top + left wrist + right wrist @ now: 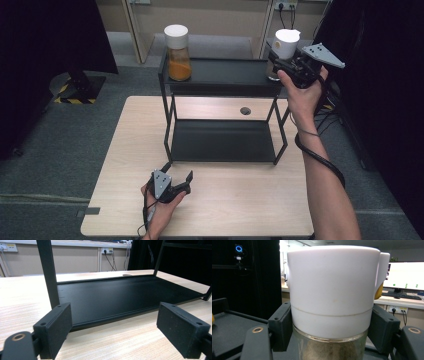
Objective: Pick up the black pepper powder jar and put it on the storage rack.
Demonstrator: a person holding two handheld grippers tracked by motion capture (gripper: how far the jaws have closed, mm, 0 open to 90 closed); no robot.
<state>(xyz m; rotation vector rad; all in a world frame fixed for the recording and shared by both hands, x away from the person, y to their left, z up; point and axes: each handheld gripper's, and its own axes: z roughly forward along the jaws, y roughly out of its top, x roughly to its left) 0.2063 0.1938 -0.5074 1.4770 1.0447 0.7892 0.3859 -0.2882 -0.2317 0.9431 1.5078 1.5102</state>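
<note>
Right gripper (278, 64) clamped on white-lidded jar (284, 47), pads (279, 327) pressing both sides just under the lid; jar upright at right end of rack (220, 75) top shelf. Orange-filled jar (178, 52) at left end, well apart. Left gripper (177, 176) resting on table (120, 165) w/ jaws wide, nothing between, just in front of rack's bottom shelf (120, 297).

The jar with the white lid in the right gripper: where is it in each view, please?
High view: the jar is at the top right, on the rack's top shelf, held by the right gripper.
Left gripper view: the jar is not in it.
Right gripper view: the jar is in the centre, between the fingers.
Shared landmark: the black rack.
</note>
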